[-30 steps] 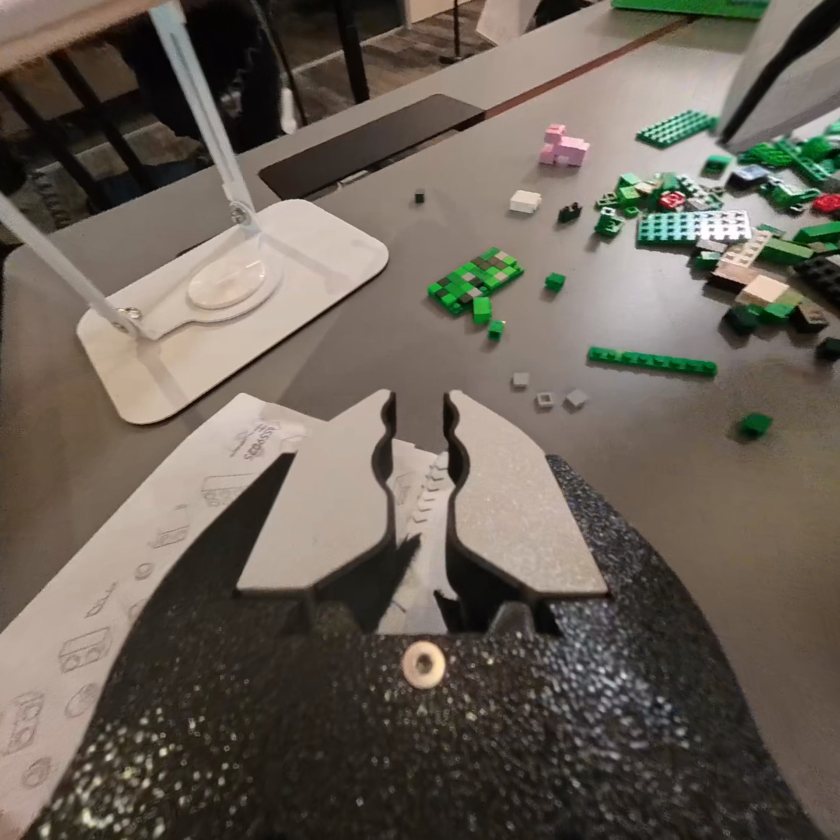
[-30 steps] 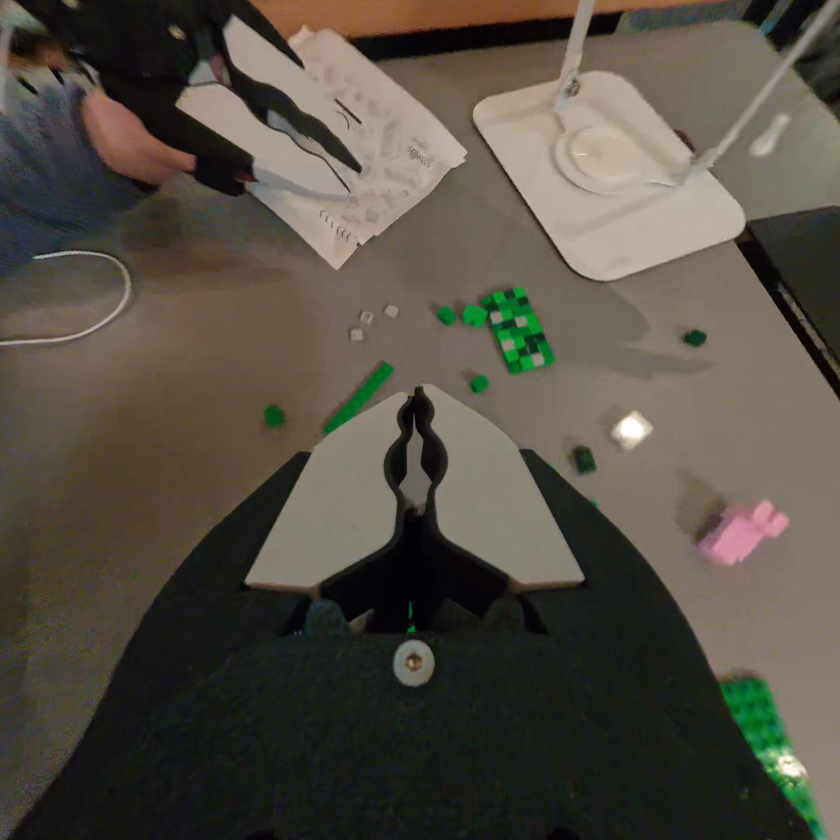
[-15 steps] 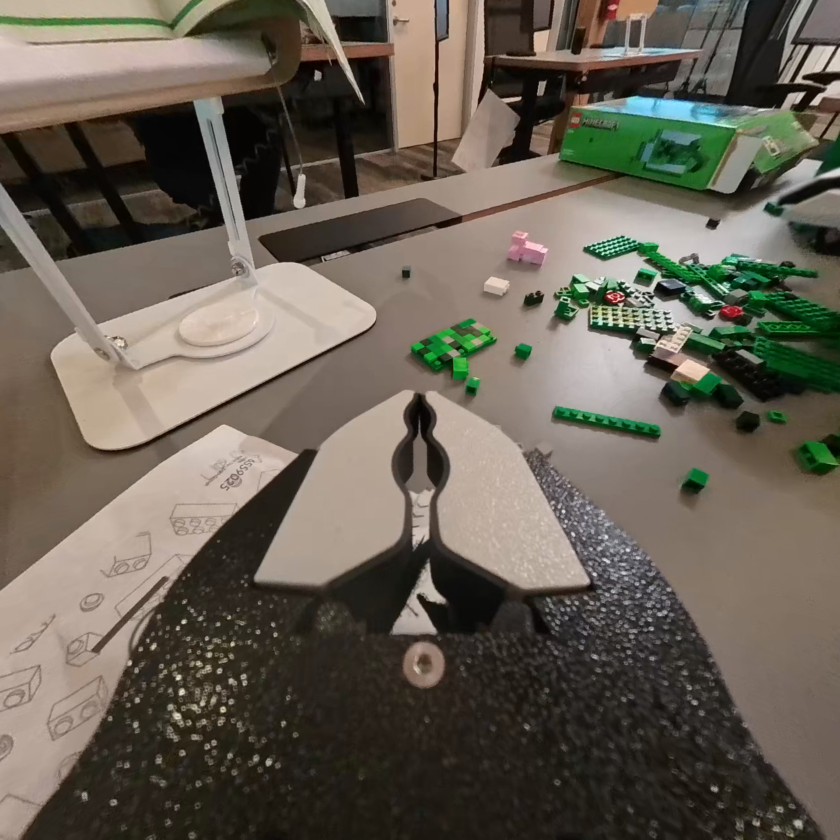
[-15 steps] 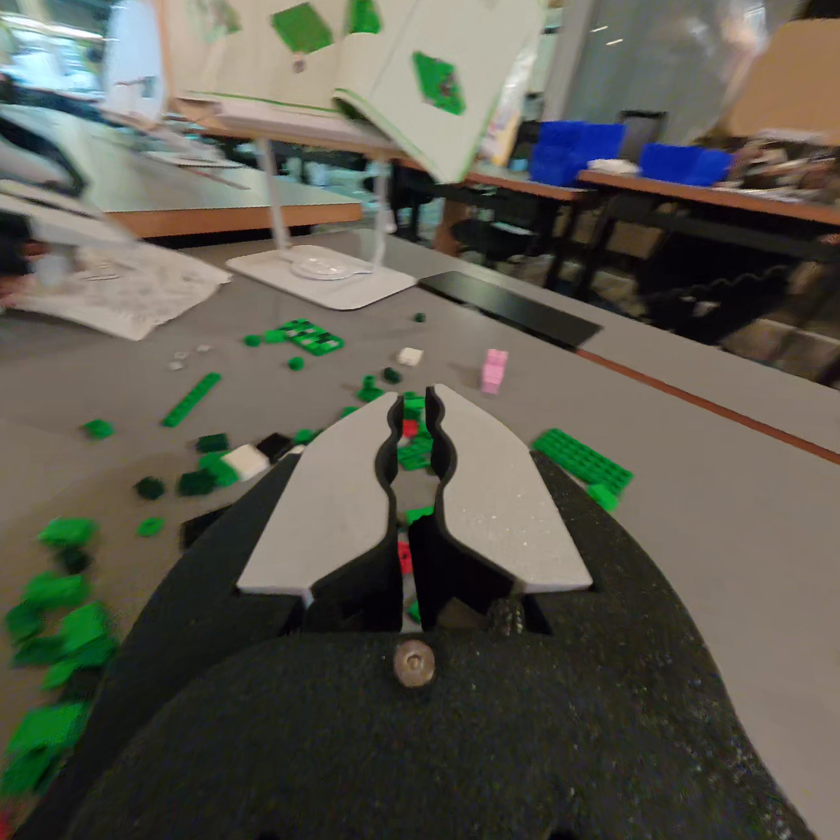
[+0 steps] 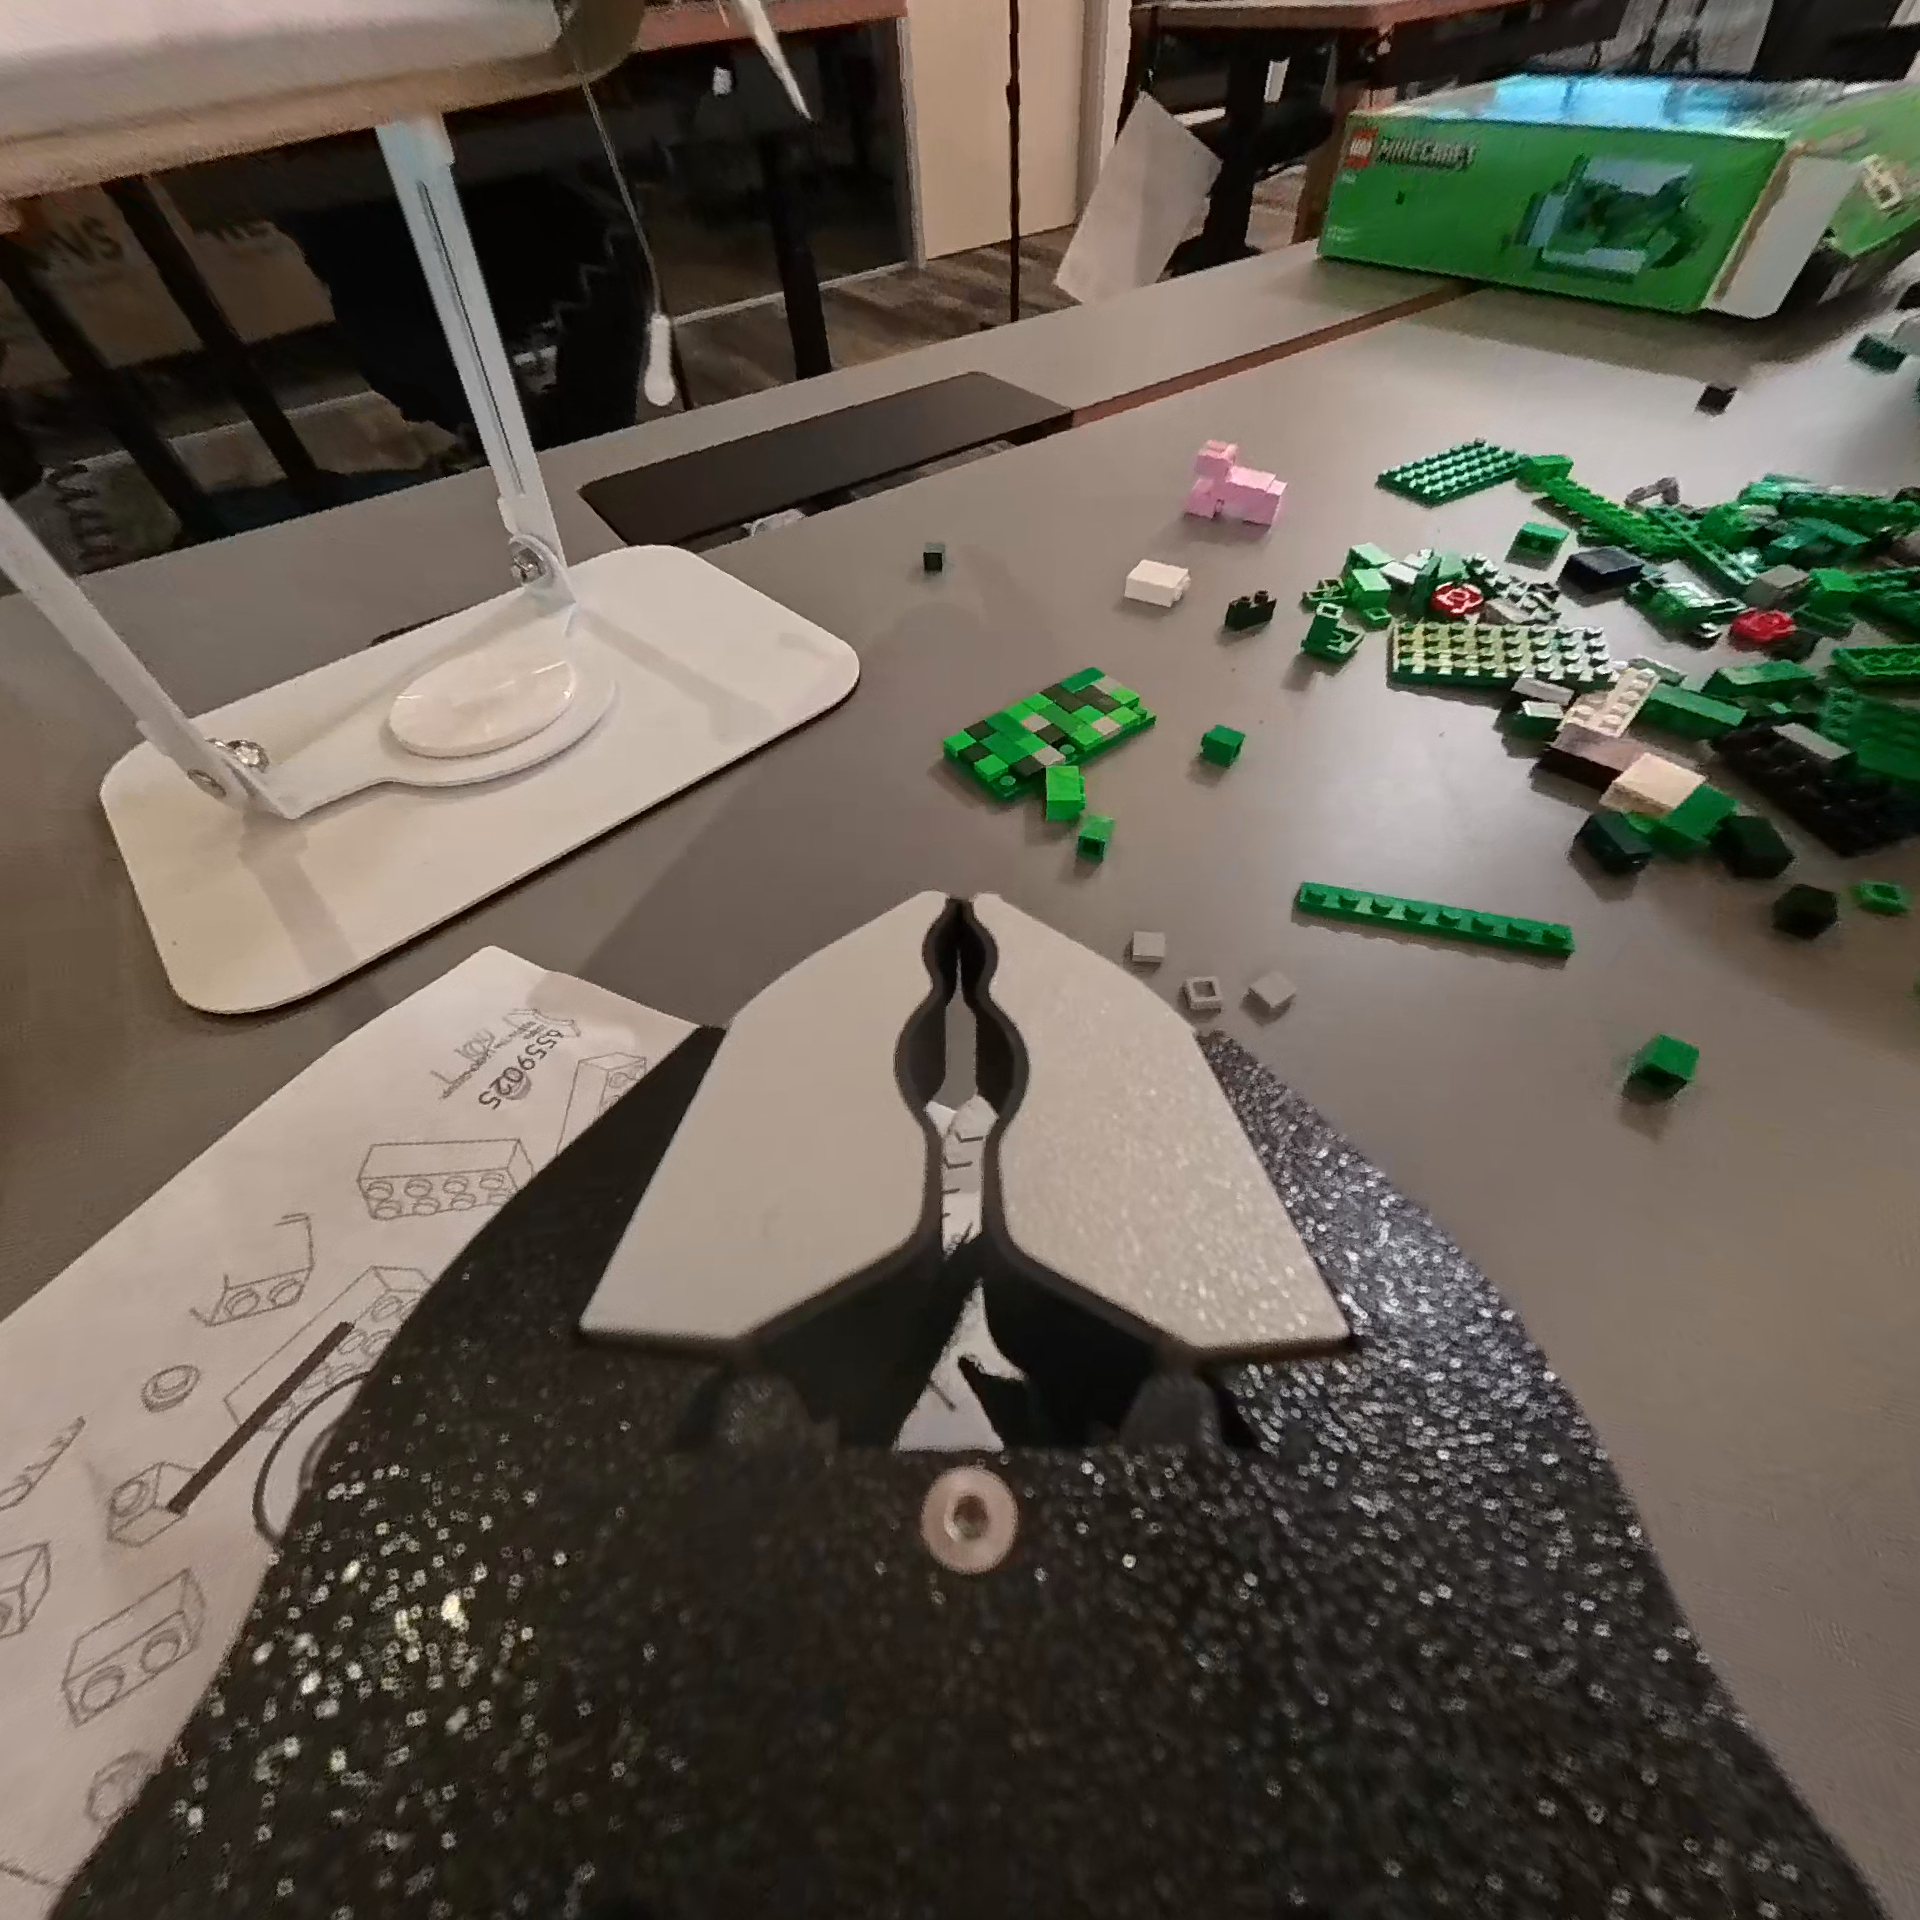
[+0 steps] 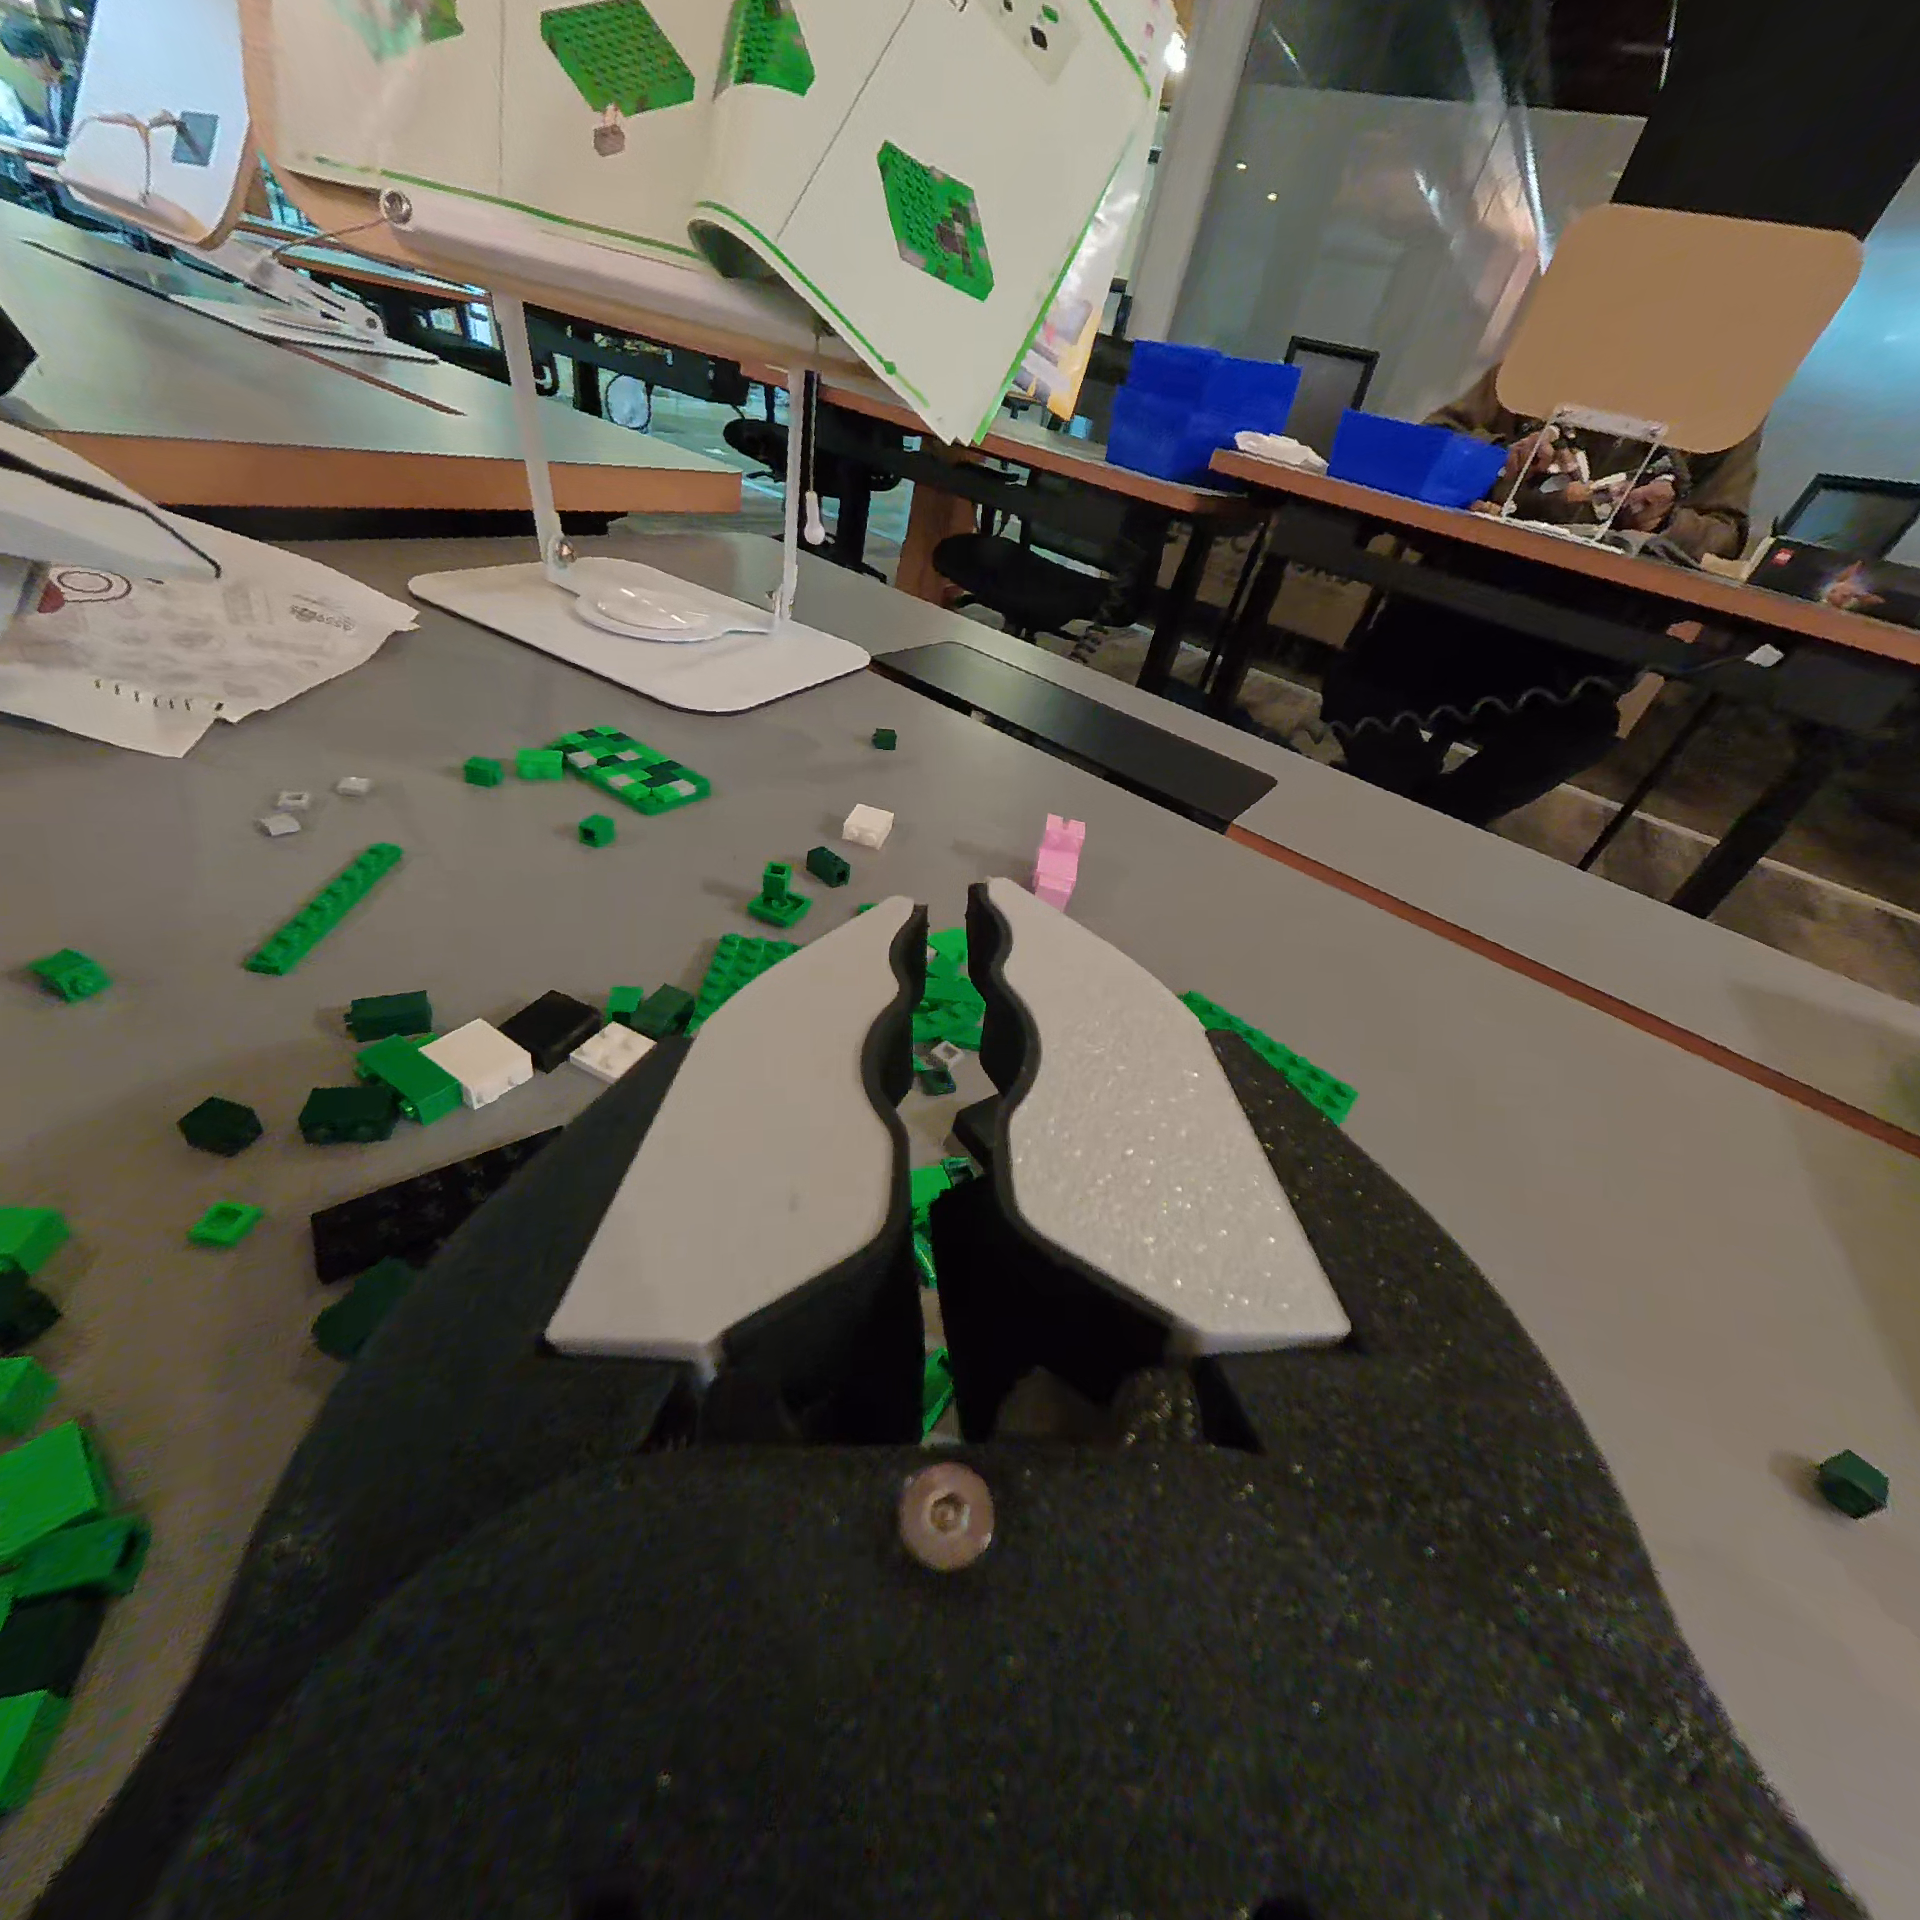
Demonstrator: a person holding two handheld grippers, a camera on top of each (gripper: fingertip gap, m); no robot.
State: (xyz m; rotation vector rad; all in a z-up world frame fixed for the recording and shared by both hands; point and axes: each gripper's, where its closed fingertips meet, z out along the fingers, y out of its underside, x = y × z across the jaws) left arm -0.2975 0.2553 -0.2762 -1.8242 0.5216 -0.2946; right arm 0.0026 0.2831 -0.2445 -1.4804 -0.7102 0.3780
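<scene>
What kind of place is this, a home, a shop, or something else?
Probably a shared workroom or lab, not a home. Long wood-edged work tables stand in rows, blue plastic storage bins sit on one, and a person works at it. The grey table here holds loose green building bricks.

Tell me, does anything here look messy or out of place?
Mostly the toy bricks: they lie strewn loose over the grey table rather than sorted. The printed paper sheet by the white stand base is crumpled. Nothing looks broken.

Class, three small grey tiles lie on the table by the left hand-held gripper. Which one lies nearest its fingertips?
The grey tile just right of the left hand-held gripper tips. The other two tiles lie farther right, toward the long green plate.
</scene>
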